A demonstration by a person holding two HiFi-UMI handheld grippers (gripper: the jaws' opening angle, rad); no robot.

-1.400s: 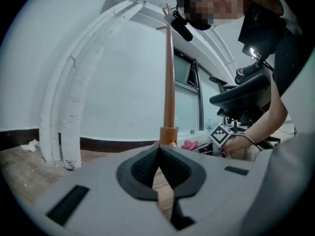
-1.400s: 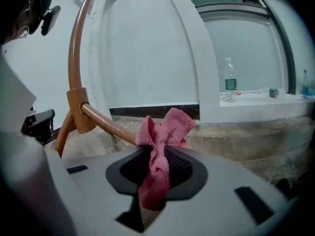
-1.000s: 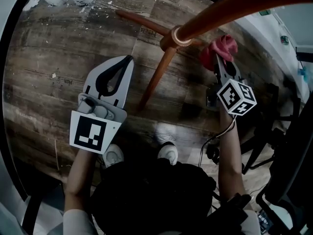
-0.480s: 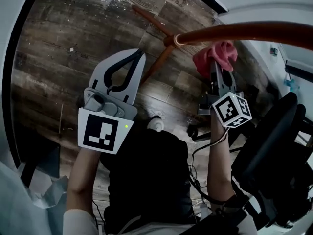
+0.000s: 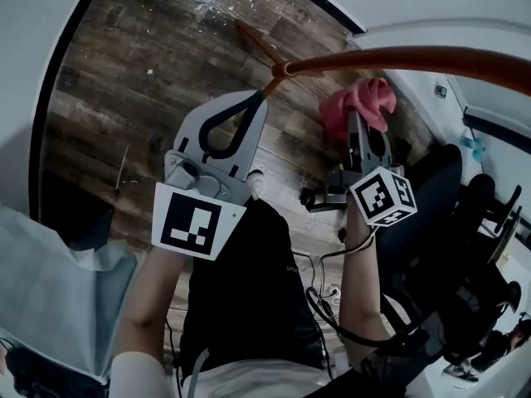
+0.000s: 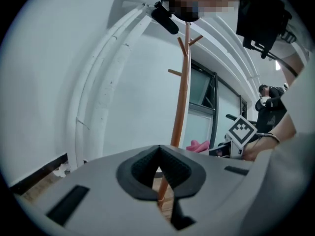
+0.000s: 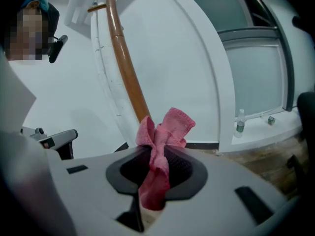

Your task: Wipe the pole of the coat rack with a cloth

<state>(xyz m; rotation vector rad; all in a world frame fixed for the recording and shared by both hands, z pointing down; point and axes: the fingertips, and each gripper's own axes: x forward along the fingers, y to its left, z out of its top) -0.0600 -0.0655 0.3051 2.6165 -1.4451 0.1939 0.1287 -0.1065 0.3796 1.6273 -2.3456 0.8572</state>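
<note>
Head view: the left gripper hangs over the wooden floor, its fingers closed tip to tip with nothing between them. The right gripper has its fingers clamped on a pink cloth. The reddish-brown pole arcs across the top of the view, and the cloth sits just under it. The rack's legs spread on the floor beyond the left gripper's tips.

Left gripper view: the fingers meet at their tips and hold nothing. The pole rises upright beyond them against a white wall, with pegs near its top. To its right are the cloth and the right gripper's marker cube.

Right gripper view: the fingers pinch the cloth, which bunches up above them and hangs down below. The pole leans up and left right behind the cloth; whether they touch cannot be told.
</note>
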